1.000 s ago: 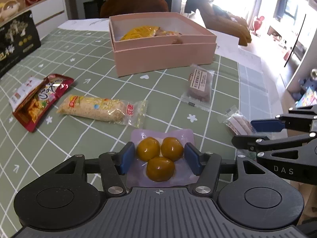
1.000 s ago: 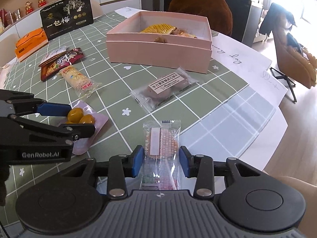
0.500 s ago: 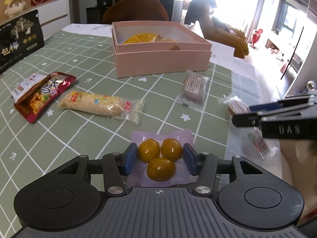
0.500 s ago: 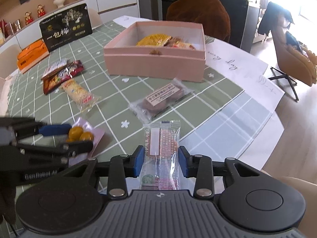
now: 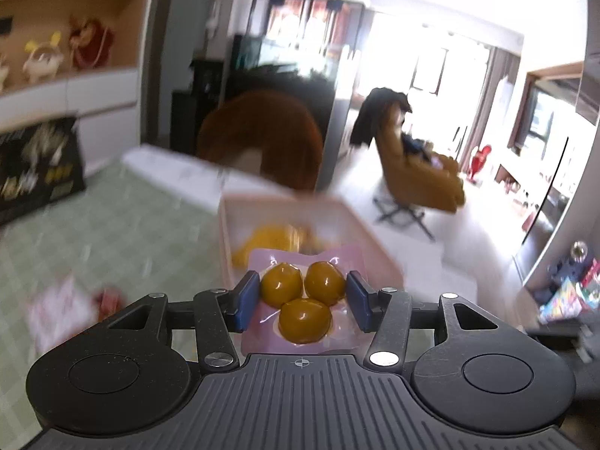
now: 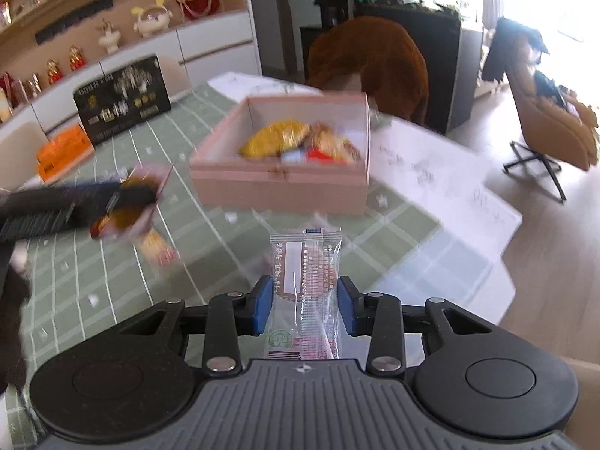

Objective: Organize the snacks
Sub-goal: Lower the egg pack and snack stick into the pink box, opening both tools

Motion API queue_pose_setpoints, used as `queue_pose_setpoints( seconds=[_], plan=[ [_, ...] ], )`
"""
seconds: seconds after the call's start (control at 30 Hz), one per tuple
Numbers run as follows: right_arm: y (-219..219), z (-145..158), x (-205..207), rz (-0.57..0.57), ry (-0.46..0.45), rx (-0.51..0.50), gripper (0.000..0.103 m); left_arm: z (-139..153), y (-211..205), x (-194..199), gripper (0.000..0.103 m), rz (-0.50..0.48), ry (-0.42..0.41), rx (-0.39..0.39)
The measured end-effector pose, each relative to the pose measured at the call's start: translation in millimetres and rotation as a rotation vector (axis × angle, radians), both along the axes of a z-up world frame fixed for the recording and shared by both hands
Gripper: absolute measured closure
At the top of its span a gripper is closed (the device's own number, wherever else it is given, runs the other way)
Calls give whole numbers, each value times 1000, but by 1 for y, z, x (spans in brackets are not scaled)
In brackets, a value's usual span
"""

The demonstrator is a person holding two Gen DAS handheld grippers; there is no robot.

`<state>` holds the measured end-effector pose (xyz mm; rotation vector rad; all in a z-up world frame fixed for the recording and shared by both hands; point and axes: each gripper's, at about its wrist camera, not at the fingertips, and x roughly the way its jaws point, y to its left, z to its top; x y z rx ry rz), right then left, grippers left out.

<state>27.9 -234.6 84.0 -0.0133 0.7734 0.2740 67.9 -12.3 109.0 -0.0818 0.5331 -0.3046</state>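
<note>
Pink-backed and now lifted clear of the desk, the yolk pack sits clamped in the left tool and the clear wafer packet in the right tool, both apparently nearing the pink box.

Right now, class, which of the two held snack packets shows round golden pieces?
The pink packet in the left gripper: three golden balls show. The right gripper holds a clear printed wrapper.

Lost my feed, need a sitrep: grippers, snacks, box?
Left gripper shut on pink pack of yellow balls, airborne. Right gripper shut on clear wafer packet. Pink box open, partly filled. Nothing blocking it.
</note>
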Motion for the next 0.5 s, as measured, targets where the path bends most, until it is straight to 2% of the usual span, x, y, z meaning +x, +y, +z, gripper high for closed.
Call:
queue_pose_setpoints(
  seconds=[0.1,0.2,0.27,0.37,0.5],
  plan=[
    [4,18,18,11,-30,-6,66,-4,-5,63,46,9,18,-32],
    [12,29,38,4,-49,-48,66,-33,-8,122,47,-7,157,-97],
    [19,34,50,1,-60,-94,66,-54,-8,145,58,-16,220,-130],
    [25,40,74,14,-48,-117,66,-61,-3,143,59,0,183,-137],
    [34,38,120,6,-49,-119,66,-49,22,125,59,-19,146,-160]
  ],
)
